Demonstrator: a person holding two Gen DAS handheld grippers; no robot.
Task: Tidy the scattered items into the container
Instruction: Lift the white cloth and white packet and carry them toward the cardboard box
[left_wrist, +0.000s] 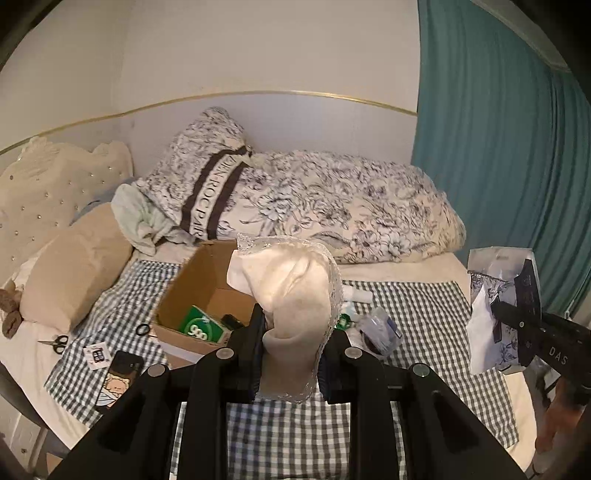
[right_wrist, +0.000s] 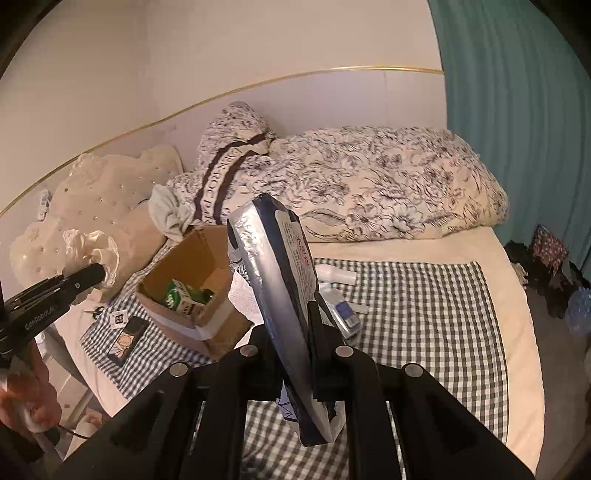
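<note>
Bed scissors (left_wrist: 56, 342) appear clearly only from left wrist.

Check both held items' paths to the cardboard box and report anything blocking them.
Nothing visible blocks either. The left gripper holds the cream lace cloth beside the open cardboard box; the right gripper holds the foil packet. Only a green carton lies inside.

Cardboard box (left_wrist: 192, 291) on checked cloth (left_wrist: 417, 314) on bed (right_wrist: 388, 247); carton (left_wrist: 201, 328) inside. Scissors (left_wrist: 55, 343), phone (left_wrist: 118, 376) left of box. Bottle (right_wrist: 338, 275) right. Duvet (left_wrist: 332, 206) behind.
</note>
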